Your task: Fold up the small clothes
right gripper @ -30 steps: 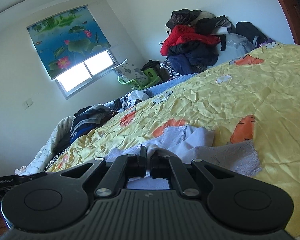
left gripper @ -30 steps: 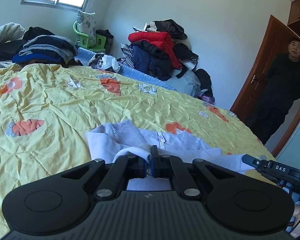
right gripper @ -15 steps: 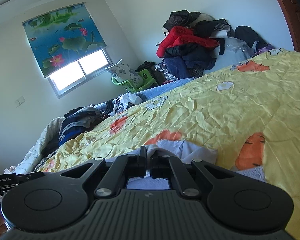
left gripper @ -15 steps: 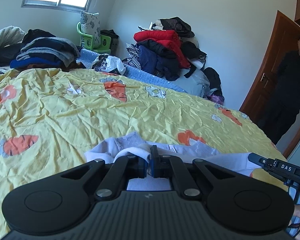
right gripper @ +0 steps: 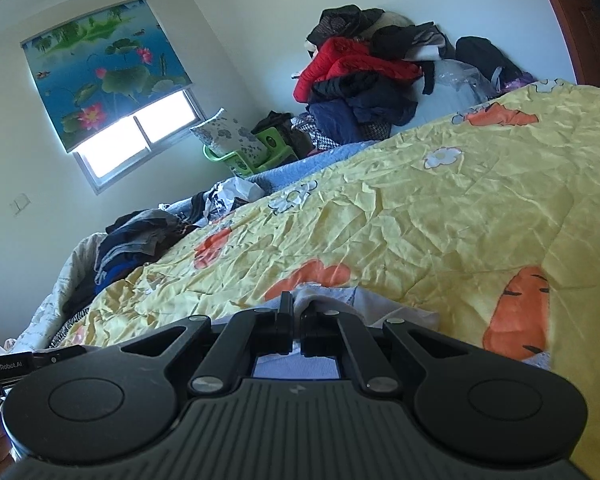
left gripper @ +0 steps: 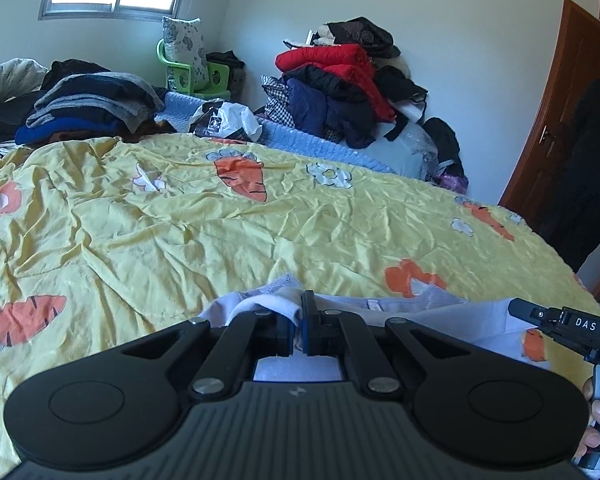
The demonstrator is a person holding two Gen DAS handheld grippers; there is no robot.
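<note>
Near the bed's edge, the left gripper [left gripper: 297, 330] and right gripper [right gripper: 296, 330] sit low. Each is clamped on the pale lilac garment [left gripper: 440, 308]. It lies rumpled on the yellow quilt [left gripper: 220, 232].

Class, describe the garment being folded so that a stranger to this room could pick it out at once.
Start at the yellow carrot-print bedspread covering the bed. At its near edge lies a pale lavender-white garment, pinched by both grippers. Unlike the dark and red clothes pile against the far wall, it is light and lies alone on the spread.
</note>
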